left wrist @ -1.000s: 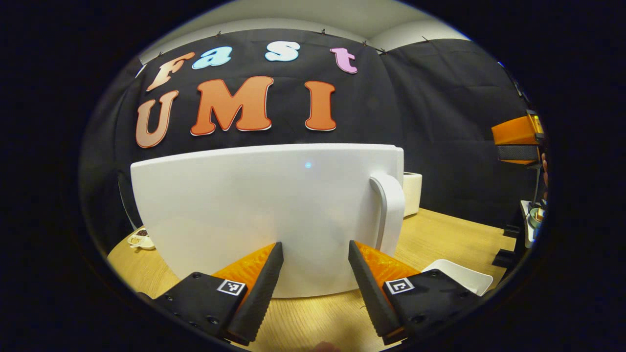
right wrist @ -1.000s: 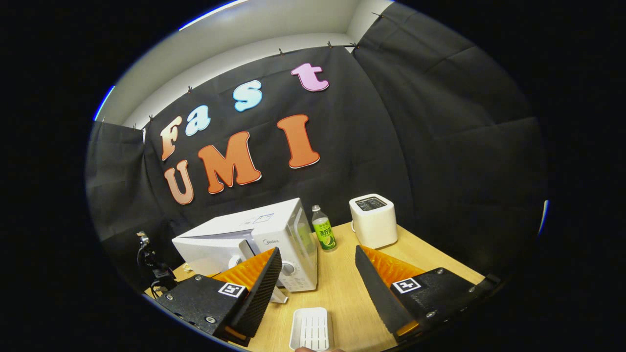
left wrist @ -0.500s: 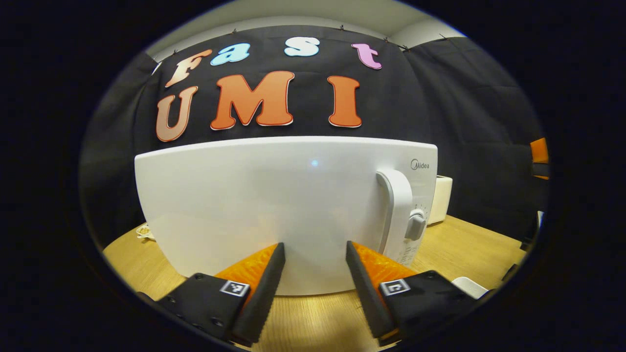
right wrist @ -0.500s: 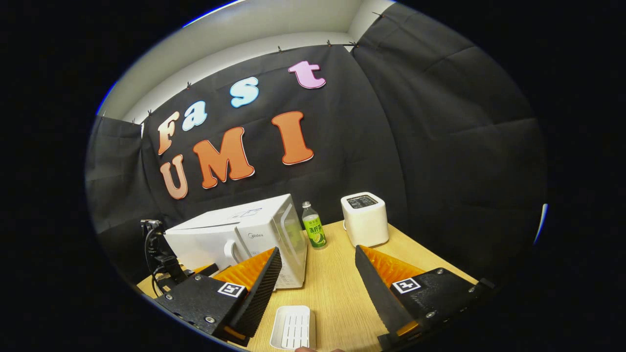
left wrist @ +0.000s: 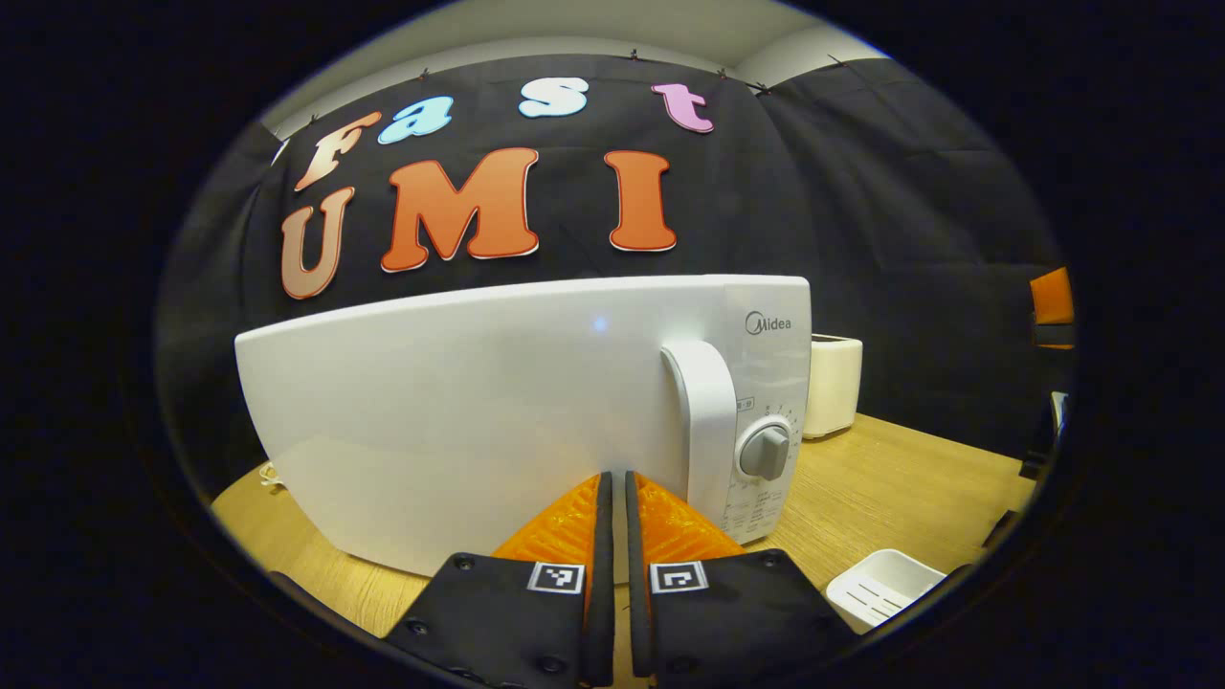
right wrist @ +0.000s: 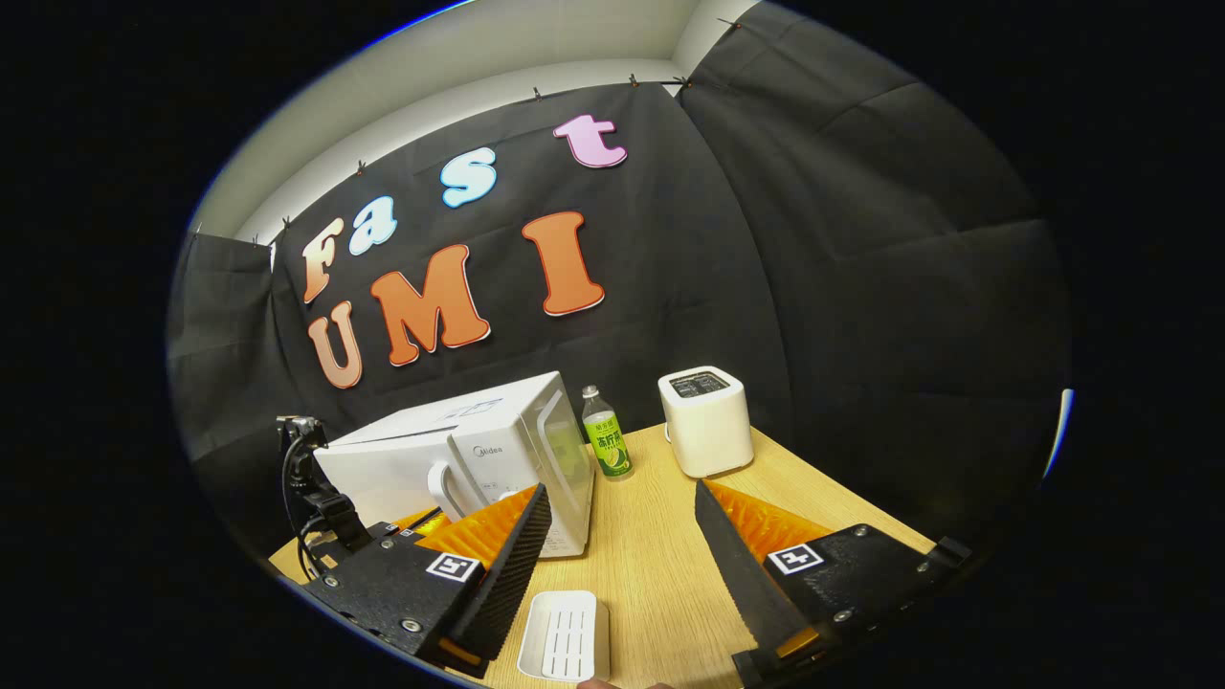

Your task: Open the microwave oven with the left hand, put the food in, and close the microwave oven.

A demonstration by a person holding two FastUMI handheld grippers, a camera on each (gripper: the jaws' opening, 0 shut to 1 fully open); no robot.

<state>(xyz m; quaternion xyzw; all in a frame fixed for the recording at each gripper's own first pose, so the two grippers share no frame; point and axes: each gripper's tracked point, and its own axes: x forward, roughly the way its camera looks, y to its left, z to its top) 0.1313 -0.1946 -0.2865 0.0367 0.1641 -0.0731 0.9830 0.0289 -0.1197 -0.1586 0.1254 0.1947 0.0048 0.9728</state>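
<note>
The left claw (left wrist: 612, 498), apart half a second ago, is now pressed together on nothing against the microwave (left wrist: 498, 411) door, which sits flush with its handle (left wrist: 703, 421) at two o'clock, so closing looks done, while the right claw (right wrist: 622, 536) hangs apart above the tabletop (right wrist: 660, 565).
</note>
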